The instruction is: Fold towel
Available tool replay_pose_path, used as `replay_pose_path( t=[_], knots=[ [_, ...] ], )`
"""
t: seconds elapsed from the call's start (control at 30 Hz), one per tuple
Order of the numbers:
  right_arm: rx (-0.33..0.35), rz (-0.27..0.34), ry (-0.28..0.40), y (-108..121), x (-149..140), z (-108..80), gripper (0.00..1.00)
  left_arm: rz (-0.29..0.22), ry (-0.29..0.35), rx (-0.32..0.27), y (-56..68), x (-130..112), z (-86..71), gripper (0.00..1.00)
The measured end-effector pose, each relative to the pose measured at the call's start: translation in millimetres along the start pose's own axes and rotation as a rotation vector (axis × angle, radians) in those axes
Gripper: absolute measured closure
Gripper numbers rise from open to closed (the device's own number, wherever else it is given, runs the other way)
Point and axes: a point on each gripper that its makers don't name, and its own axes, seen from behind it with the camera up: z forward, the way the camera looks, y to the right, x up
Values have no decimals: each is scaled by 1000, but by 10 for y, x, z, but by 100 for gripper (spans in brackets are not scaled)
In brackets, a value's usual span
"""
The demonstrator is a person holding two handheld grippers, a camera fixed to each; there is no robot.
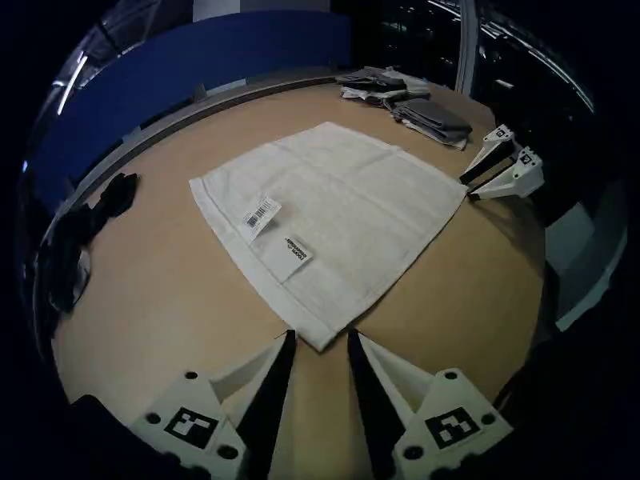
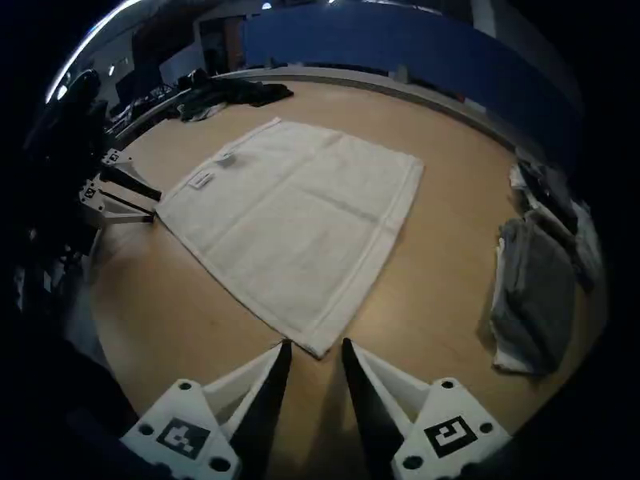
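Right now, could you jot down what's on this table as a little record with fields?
surface: wooden table
main item: white towel, spread flat, tags facing up
left gripper: open, fingers either side of one towel corner
right gripper: open, fingers either side of another corner
nearby: folded grey towels at one side, dark clothes at the other
folding: not yet begun
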Motion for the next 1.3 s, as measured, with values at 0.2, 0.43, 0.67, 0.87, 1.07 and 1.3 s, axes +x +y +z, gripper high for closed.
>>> replay_pose_path(
  t=[0.2,0.43,0.67,0.87,1.07,1.3],
  knots=[
    [-3,17,-4,33,0,2,66,27,2,7,29,-4,11,74],
    [-6,19,-3,36,6,-11,71,32,-1,6,51,-6,2,80],
    [-11,-5,-8,14,8,-9,78,35,-10,-1,60,-13,6,82],
    [32,14,-12,-38,2,-4,89,25,-8,5,39,-6,6,89],
    [34,17,-9,-39,10,-20,93,32,-6,7,27,2,4,94],
    [24,9,-8,-33,18,-48,95,30,-17,1,4,10,-36,95]
  ],
)
